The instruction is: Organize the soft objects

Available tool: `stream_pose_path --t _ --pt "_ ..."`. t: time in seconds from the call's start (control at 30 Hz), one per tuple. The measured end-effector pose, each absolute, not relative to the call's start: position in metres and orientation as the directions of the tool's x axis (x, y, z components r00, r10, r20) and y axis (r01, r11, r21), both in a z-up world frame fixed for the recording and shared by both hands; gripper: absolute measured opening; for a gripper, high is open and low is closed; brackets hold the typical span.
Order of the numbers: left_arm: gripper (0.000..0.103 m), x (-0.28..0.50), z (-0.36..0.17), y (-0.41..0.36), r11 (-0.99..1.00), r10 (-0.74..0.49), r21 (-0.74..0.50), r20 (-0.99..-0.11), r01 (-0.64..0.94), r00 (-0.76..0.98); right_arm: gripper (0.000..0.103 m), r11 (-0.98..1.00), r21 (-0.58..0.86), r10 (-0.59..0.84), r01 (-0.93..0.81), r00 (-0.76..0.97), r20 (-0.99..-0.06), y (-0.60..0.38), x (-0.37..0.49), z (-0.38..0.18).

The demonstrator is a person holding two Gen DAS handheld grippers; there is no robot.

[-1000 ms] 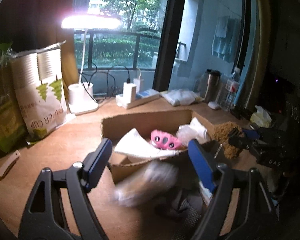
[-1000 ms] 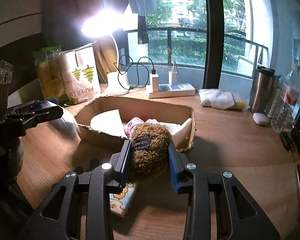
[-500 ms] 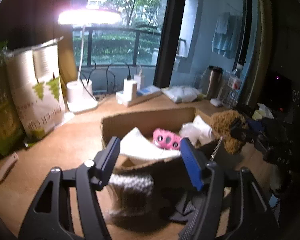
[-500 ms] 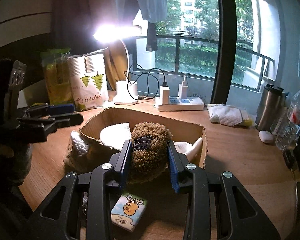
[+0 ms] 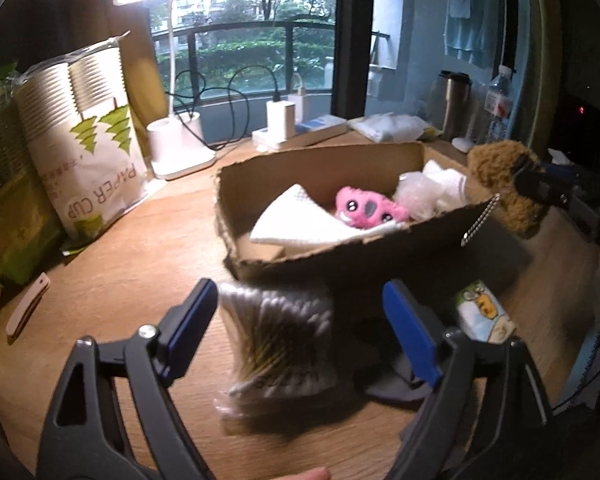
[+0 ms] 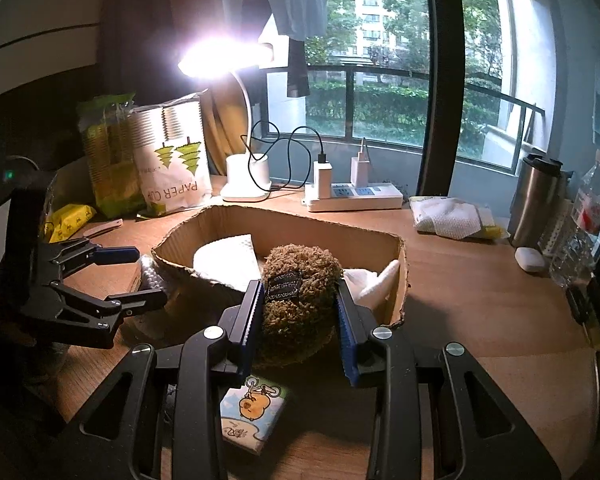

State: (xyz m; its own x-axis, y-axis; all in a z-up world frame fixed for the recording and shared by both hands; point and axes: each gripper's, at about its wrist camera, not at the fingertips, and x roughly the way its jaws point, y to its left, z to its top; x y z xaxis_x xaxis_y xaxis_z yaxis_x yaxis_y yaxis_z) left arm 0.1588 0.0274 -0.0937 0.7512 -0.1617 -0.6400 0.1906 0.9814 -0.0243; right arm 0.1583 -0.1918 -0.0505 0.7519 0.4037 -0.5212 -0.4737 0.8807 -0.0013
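A torn cardboard box [image 5: 332, 256] [image 6: 284, 220] sits mid-table, holding a white cloth [image 5: 296, 220], a pink plush [image 5: 368, 210] and a white soft bundle [image 5: 432, 192]. My right gripper [image 6: 300, 320] is shut on a brown fuzzy plush [image 6: 300, 292] at the box's near rim; it also shows in the left wrist view [image 5: 500, 176]. My left gripper [image 5: 300, 328] is open, with a clear bag of cotton swabs [image 5: 280, 340] between its fingers, resting on the table against the box's outer wall.
A cartoon tissue pack [image 6: 252, 416] [image 5: 484, 312] and a dark cloth [image 5: 396, 376] lie in front of the box. Paper-cup bags [image 5: 84, 160], a lamp base [image 5: 176, 152], a power strip [image 6: 352, 196], a folded cloth [image 6: 452, 216], a steel mug [image 6: 536, 200] and a bottle [image 6: 584, 224] line the back.
The swab bag dropped from mid-air and came to rest on the table between my open left fingers. My right gripper moved the brown plush forward to the box rim.
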Motion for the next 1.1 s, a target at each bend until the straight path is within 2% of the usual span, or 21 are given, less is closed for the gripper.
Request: stream_pose_path --t 0.3,0.5,0.53,0.6,0.7,0.8,1.1 --pt "0.089 0.170 -0.124 0.031 0.988 -0.101 0.006 -0.728 0.154 0.678 0.036 0.880 0.011 0.408 -0.475 0.743 -0.530 -0.193 0.160 -0.055" --pt "0.087 0.175 -0.134 0.028 0.981 -0.150 -0.037 -0.762 0.189 0.630 0.036 0.881 0.012 0.407 -0.472 0.746 -0.527 -0.195 0.160 -0.055" --pt "0.086 0.175 -0.134 0.029 0.981 -0.153 -0.041 -0.763 0.188 0.628 0.036 0.882 0.012 0.406 -0.471 0.747 -0.527 -0.195 0.161 -0.055" --pt "0.060 0.176 -0.136 0.032 0.984 -0.139 -0.034 -0.770 0.177 0.623 0.036 0.882 0.012 0.406 -0.471 0.747 -0.526 -0.196 0.160 -0.055" --pt "0.051 0.173 -0.134 0.034 0.983 -0.140 -0.034 -0.766 0.178 0.627 0.036 0.882 0.012 0.406 -0.471 0.748 -0.525 -0.196 0.159 -0.055" --pt "0.047 0.168 -0.130 0.034 0.982 -0.147 -0.032 -0.750 0.187 0.644 0.036 0.881 0.010 0.407 -0.473 0.748 -0.524 -0.196 0.159 -0.054" --pt "0.046 0.147 -0.096 0.040 0.980 -0.174 -0.045 -0.675 0.196 0.717 0.036 0.878 0.000 0.409 -0.479 0.750 -0.519 -0.191 0.159 -0.050"
